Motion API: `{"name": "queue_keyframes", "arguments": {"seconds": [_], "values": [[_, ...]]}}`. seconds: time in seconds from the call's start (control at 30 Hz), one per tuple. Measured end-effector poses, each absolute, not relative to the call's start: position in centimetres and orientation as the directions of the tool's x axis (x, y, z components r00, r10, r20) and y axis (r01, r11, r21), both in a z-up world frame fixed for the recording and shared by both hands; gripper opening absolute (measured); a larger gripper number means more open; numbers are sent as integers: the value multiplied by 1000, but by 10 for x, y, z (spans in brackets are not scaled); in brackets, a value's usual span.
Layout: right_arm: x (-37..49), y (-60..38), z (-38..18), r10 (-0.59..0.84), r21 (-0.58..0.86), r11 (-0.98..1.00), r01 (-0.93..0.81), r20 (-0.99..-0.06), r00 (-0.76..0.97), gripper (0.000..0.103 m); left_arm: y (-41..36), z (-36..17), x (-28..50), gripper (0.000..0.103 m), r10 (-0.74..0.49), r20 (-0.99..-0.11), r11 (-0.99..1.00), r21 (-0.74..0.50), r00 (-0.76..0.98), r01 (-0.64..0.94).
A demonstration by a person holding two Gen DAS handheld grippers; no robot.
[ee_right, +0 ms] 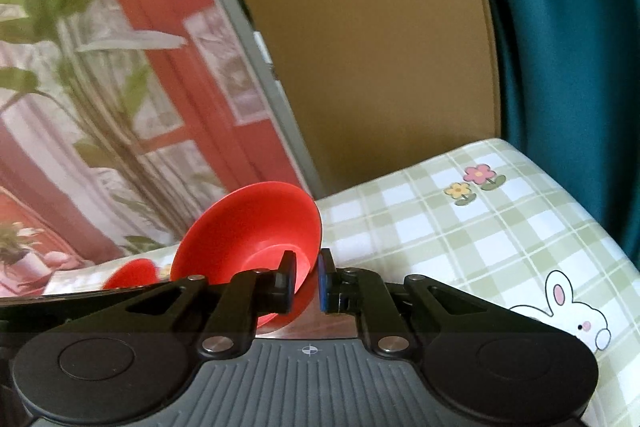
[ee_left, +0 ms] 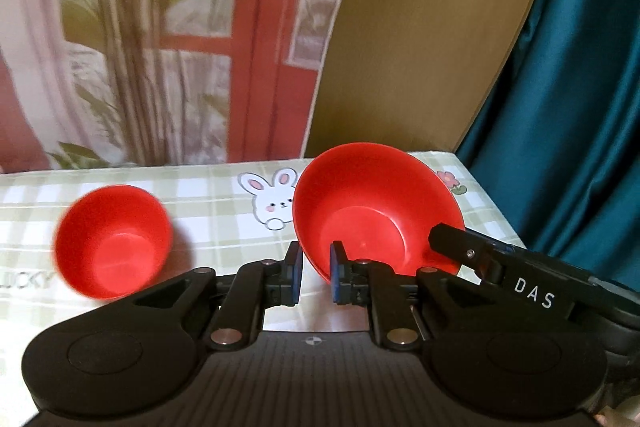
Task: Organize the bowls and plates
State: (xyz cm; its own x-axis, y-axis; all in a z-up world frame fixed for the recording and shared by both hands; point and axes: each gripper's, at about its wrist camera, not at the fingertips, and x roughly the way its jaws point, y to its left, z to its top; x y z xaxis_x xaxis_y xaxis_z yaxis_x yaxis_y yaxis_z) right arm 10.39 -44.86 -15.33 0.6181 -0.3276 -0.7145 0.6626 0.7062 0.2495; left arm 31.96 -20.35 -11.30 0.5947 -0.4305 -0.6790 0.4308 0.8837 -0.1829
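A large red bowl (ee_left: 372, 211) is tilted above the checked tablecloth (ee_left: 224, 211). My left gripper (ee_left: 316, 273) stands with its jaws on either side of the bowl's near rim. My right gripper (ee_left: 448, 243) comes in from the right and is shut on the bowl's right rim. In the right wrist view the right gripper (ee_right: 306, 279) pinches the rim of the same large bowl (ee_right: 248, 231). A smaller red bowl (ee_left: 114, 239) sits on the table to the left, blurred; its edge shows in the right wrist view (ee_right: 132, 277).
A brown board (ee_left: 420, 39) leans behind the table beside a printed backdrop (ee_left: 160, 39). A teal curtain (ee_left: 580, 87) hangs at the right. The table's right edge (ee_left: 496, 207) is close to the large bowl.
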Motion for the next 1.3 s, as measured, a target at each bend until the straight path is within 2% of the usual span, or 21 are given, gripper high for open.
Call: {"name": "queue_keyframes", "arguments": {"seconds": [0.57, 1.3], "values": [[114, -351, -85, -281, 258, 777, 575, -675, 682, 11, -118, -55, 253, 15, -390, -612, 913, -161, 688, 375], [156, -278, -71, -202, 252, 834, 491, -688, 696, 12, -51, -47, 229, 15, -368, -580, 929, -207, 726, 306]]}}
